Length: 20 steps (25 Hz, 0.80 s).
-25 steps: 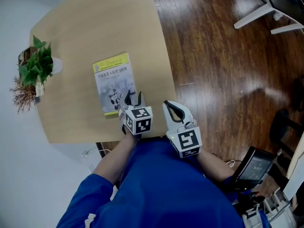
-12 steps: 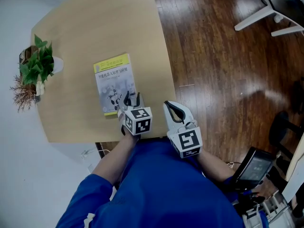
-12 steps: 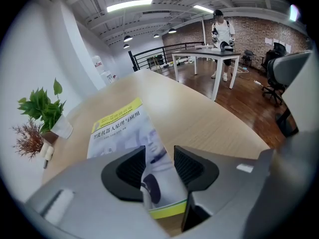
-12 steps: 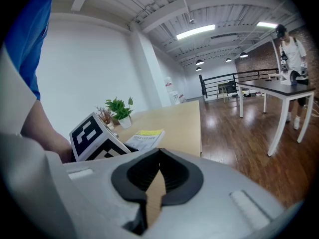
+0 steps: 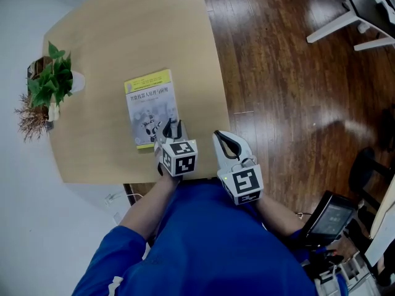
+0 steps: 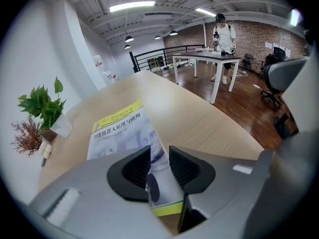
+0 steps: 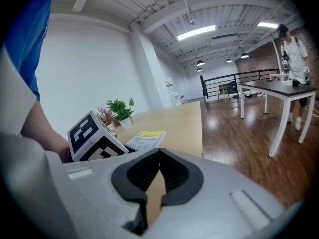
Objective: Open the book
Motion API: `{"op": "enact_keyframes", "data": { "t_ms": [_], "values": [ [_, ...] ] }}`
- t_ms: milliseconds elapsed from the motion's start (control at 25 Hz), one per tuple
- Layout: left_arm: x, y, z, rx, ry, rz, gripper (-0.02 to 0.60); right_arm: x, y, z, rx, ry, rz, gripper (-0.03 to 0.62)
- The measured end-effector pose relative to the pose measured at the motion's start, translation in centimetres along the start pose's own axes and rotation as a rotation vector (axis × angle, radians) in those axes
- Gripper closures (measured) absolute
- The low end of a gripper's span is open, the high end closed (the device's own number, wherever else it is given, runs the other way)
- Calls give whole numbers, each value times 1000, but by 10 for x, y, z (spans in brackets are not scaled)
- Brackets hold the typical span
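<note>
The book (image 5: pixel 151 106), closed, with a yellow and pale blue cover, lies flat on the light wooden table (image 5: pixel 123 36). My left gripper (image 5: pixel 171 129) points down at the book's near right corner. Its jaws are closing, and in the left gripper view the book's (image 6: pixel 119 128) right edge runs between the left gripper's (image 6: pixel 159 166) dark pads; I see no pad pressing on it. My right gripper (image 5: pixel 224 139) hovers at the table's near right edge, to the right of the book, shut on nothing. In the right gripper view the right gripper's (image 7: pixel 158 152) tips meet, with the book (image 7: pixel 147 139) beyond.
A potted green plant (image 5: pixel 49 82) and dried twigs stand at the table's left edge. The table's right edge drops to a dark wooden floor (image 5: pixel 284 91). White desk legs (image 5: pixel 345 23) stand far right. A person (image 6: pixel 222 26) stands by a distant table.
The left gripper's jaws have narrowed over the book's near right corner. Both hands have stayed in place, and the book has not moved.
</note>
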<state>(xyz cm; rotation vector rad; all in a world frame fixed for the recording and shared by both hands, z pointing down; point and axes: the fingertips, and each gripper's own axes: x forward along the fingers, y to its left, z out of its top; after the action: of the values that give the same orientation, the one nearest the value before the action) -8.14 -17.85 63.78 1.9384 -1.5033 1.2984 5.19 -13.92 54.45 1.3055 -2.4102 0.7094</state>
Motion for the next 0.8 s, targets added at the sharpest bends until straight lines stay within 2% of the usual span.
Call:
{"op": "enact_keyframes", "data": {
  "t_ms": [400,520,800],
  "values": [
    [-2,2,1,-12,35,5,507,-2,-5,8,14,-11,-19,591],
    [-4,2,2,-16,38,4,555,-3,-5,10,18,-15,-21,591],
    [-8,8,3,-40,20,-6,571,-3,-2,16,18,-43,-21,591]
  ]
}}
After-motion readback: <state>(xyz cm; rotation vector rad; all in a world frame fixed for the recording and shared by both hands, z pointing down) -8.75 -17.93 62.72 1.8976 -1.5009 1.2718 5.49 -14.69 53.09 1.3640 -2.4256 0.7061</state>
